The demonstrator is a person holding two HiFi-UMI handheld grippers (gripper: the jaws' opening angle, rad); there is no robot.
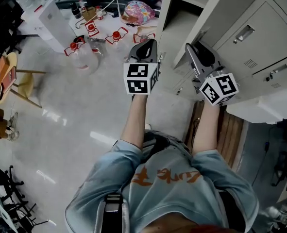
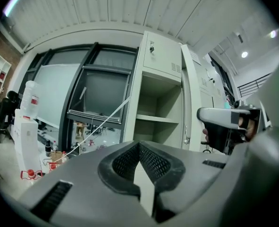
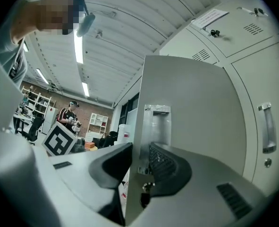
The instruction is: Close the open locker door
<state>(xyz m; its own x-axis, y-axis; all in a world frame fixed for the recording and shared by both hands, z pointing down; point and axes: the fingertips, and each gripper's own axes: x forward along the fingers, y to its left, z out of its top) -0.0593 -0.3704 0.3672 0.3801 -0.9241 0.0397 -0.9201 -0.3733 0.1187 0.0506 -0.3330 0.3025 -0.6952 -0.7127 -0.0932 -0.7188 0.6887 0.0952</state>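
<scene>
The grey locker door (image 1: 216, 13) stands swung out from the open locker (image 1: 182, 18), whose empty shelves (image 2: 158, 119) show in the left gripper view. My right gripper (image 1: 194, 50) is at the door's free edge, one jaw on each side of it. In the right gripper view the door (image 3: 191, 108) runs between the pads, and my right gripper (image 3: 140, 160) is shut on that edge by the latch plate. My left gripper (image 1: 148, 45) hangs in front of the opening, left of the door, shut and empty (image 2: 139, 145).
Closed lockers (image 1: 260, 42) fill the wall to the right of the open one. On the floor to the left lie water jugs with red handles (image 1: 75, 47), a colourful bag (image 1: 138, 11), a white dispenser (image 1: 51, 18) and a wooden stool (image 1: 7, 76). A person (image 3: 71, 115) stands far off.
</scene>
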